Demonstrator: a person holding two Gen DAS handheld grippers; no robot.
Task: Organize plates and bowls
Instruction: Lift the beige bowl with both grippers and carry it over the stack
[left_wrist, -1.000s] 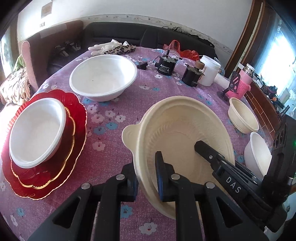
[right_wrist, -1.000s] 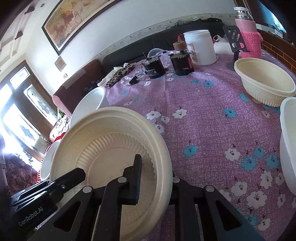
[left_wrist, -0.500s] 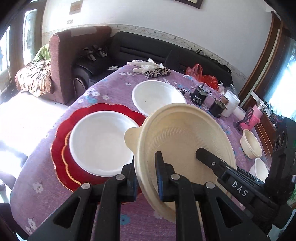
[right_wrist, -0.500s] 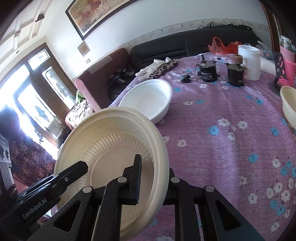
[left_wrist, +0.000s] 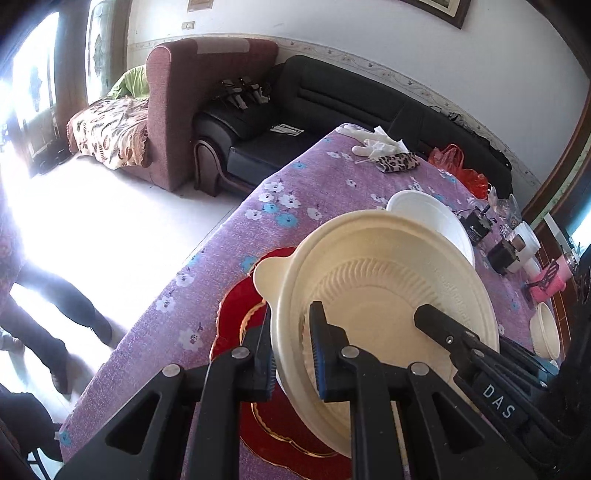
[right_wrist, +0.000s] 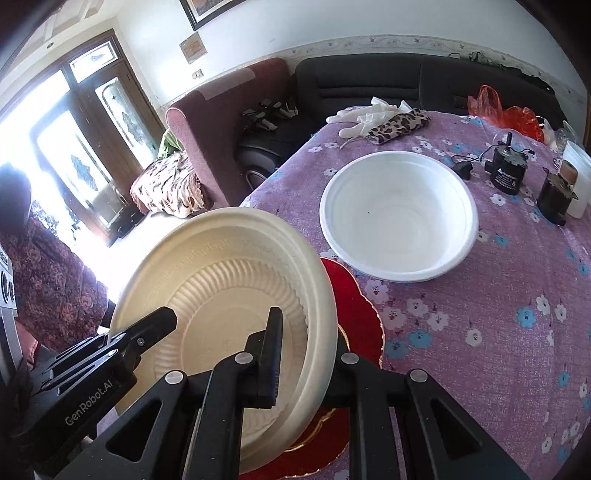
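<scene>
Black sofa (left_wrist: 369, 107), maroon armchair (left_wrist: 192, 92), possibly tiled floor (left_wrist: 122, 221)

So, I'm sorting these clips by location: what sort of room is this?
Most likely a home living room that doubles as a dining space: a black sofa and a maroon armchair stand beside a table with a purple floral tablecloth, and a framed picture hangs on the wall.

Both wrist views close, angled down, sharing cream plate (left_wrist: 388, 280)
</scene>
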